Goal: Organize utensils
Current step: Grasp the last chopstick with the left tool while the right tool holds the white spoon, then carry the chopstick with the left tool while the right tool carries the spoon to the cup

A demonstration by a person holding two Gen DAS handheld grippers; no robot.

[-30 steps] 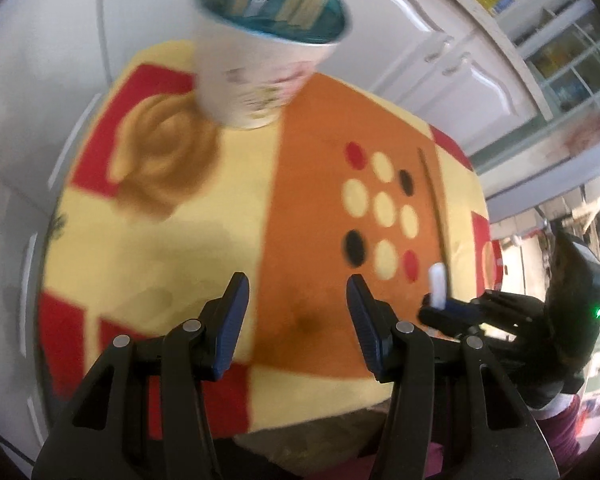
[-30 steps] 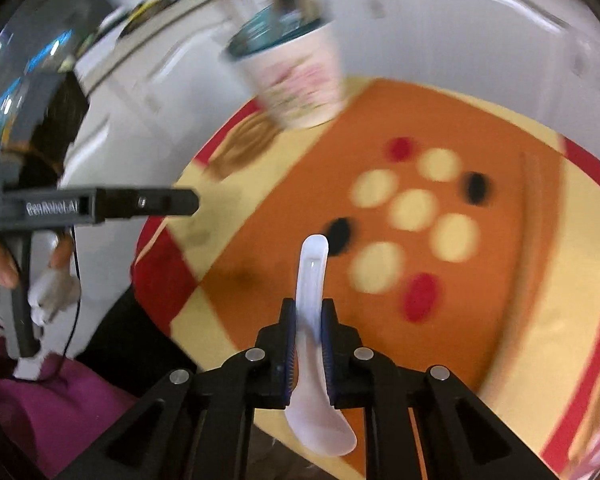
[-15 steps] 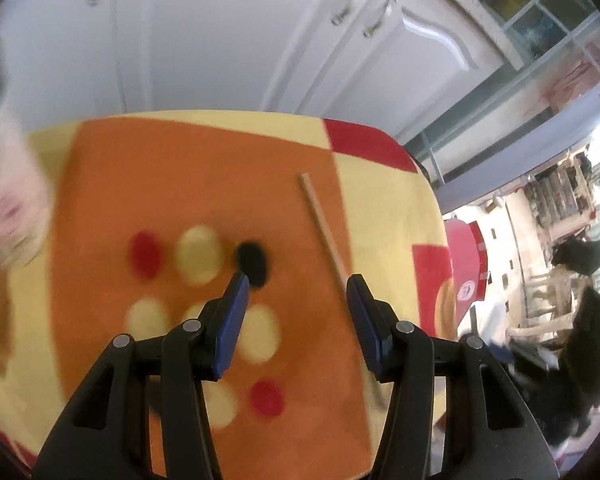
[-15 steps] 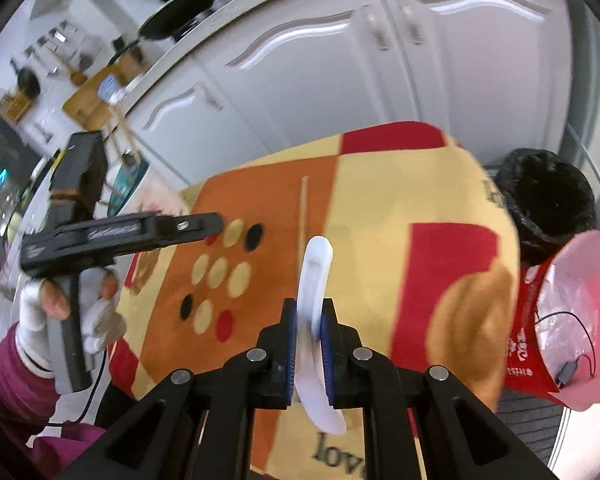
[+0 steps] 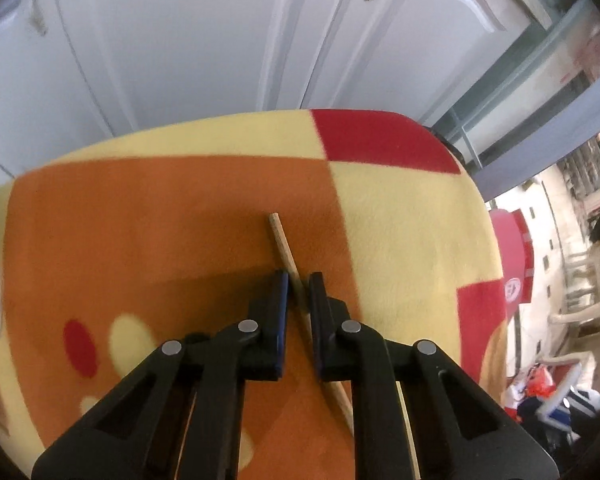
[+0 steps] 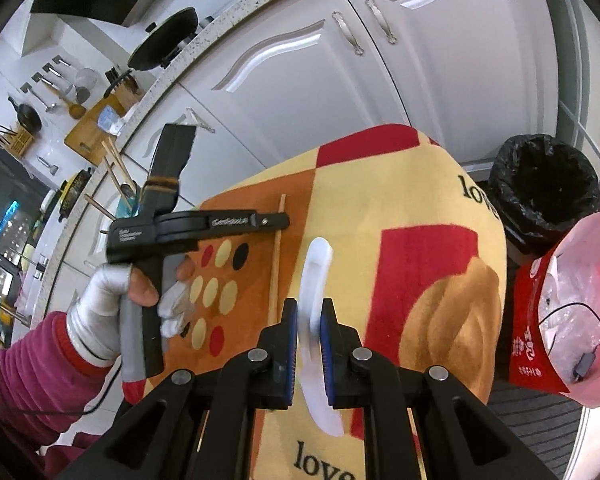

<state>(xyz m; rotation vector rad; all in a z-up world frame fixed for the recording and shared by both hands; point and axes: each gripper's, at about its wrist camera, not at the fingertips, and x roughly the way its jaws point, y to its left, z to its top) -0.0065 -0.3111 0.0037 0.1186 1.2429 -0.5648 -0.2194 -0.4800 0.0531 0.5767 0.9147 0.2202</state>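
Chopstick (image 5: 281, 240) first: it lies flat on the orange patch of the blanket-covered surface (image 5: 400, 216), and the left gripper (image 5: 298, 280) has come down astride it, jaws closing with the stick running between them, far end poking out ahead of the tips, near end trailing back under the right-hand finger. I'd say the grasp is only now being made, since the stick has not left the cloth. Off to the right, the right gripper (image 6: 309, 312) is clenched on a white plastic spoon (image 6: 316, 276), handle pointing forward past the jaws, bowl hanging below, held above the yellow part of the cloth. Seen from that side, a cup (image 6: 124, 204) with several chopsticks standing in it sits beyond the left gripper, near the far left corner of the surface. So some utensils look already stowed; the spoon is picked up but not delivered, and this chopstick has yet to be lifted and carried over. I see no other loose utensils.
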